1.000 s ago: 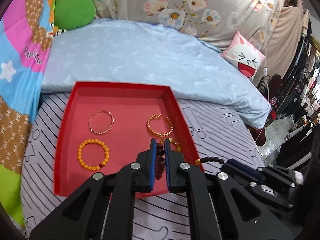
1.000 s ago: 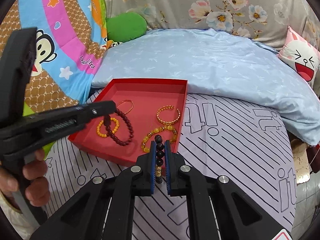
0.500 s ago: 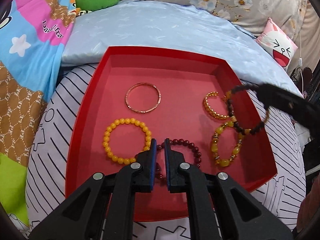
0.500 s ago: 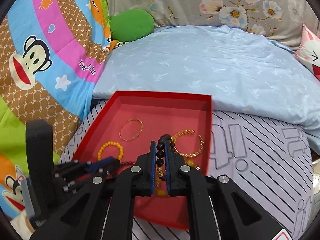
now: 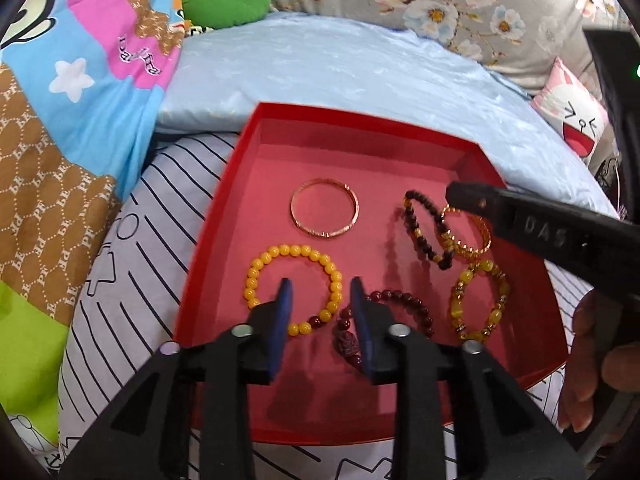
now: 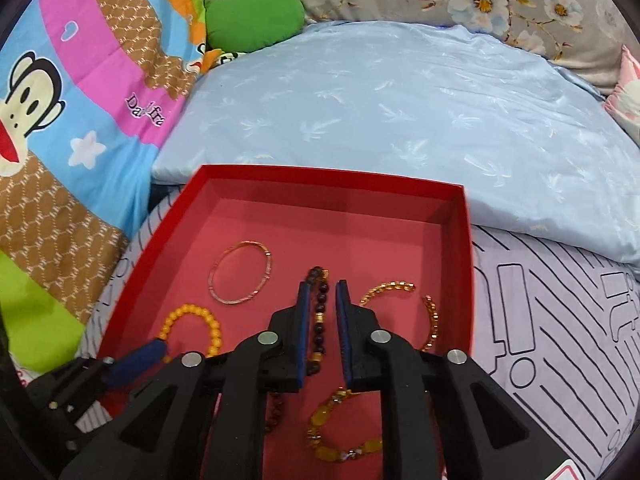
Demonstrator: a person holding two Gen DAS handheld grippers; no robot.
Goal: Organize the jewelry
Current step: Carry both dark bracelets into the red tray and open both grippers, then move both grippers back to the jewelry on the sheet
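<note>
left gripper (image 5: 320,292) jaws wide apart, holding nothing, over the dark red bead bracelet (image 5: 384,320) lying in the red tray (image 5: 224,216). right gripper (image 6: 322,300) part open around the dark bead bracelet (image 6: 320,312); grip unclear. 6 bracelets in the tray, 1 tray. gold chain cuff (image 5: 468,236) partly hidden.

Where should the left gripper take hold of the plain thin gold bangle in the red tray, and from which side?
Probably from above, on the near arc of the thin gold bangle. It lies flat on the floor of the red tray, apart from the yellow bead bracelet, so one fingertip can go inside the ring and one outside. The left gripper is open and already points that way.
</note>
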